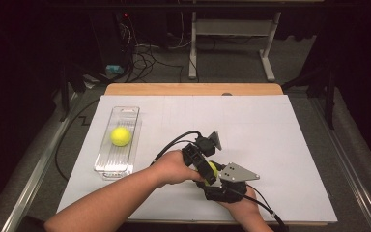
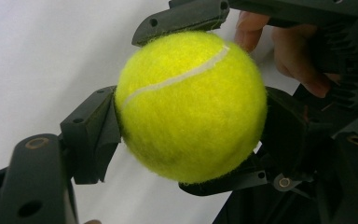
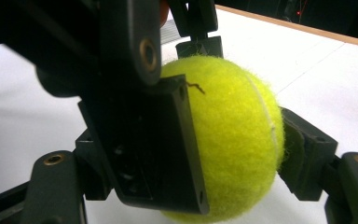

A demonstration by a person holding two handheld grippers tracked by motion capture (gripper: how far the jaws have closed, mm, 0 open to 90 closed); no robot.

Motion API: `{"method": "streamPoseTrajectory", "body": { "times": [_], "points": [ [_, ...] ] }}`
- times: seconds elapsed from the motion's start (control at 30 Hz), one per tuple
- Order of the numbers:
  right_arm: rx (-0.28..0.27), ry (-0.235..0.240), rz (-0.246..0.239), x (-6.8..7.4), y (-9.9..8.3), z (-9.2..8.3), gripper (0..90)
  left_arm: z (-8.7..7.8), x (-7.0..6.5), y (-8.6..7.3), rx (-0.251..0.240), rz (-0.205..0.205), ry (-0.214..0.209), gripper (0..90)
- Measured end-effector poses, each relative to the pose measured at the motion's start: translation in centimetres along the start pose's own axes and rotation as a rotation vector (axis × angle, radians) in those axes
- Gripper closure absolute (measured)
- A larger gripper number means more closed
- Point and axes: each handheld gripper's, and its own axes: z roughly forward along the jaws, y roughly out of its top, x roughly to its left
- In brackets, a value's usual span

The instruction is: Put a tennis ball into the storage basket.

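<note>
A yellow tennis ball [image 1: 213, 168] is held just above the white table sheet near the front middle. My left gripper [image 2: 192, 133] is shut on it, one jaw on each side of the ball [image 2: 191, 105]. My right gripper [image 3: 214, 158] is shut on the same ball [image 3: 235, 135], crossing the left one. In the left gripper view its jaws press the ball from above and below. A second tennis ball [image 1: 121, 136] lies in a clear plastic tray [image 1: 123, 113] at the left.
A white sheet [image 1: 270, 125] covers the table, with the wooden edge [image 1: 193, 89] at the back. Both forearms come in from the bottom. Cables trail from the grippers across the sheet. Table legs and cables stand on the floor beyond.
</note>
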Motion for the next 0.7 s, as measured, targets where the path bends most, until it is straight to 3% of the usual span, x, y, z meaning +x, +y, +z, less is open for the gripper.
{"method": "streamPoseTrajectory", "body": {
  "times": [0.17,0.27,0.4,0.7],
  "points": [
    [-0.005,0.014,0.016,-0.1,-0.1,0.0,24.5,0.0,-0.1,0.0,0.005,0.002,0.01,26.9],
    [-0.005,0.042,0.017,-0.3,-0.1,0.2,13.4,-0.2,0.0,0.0,-0.008,-0.003,0.009,26.9],
    [0.01,0.028,0.011,-0.1,-0.3,0.6,0.0,-0.6,0.3,-0.1,-0.015,-0.011,0.015,26.9],
    [-0.006,-0.001,0.017,-0.6,-0.4,-0.2,0.0,-1.5,1.0,-0.9,-0.021,-0.033,0.056,26.9]
  ]
}}
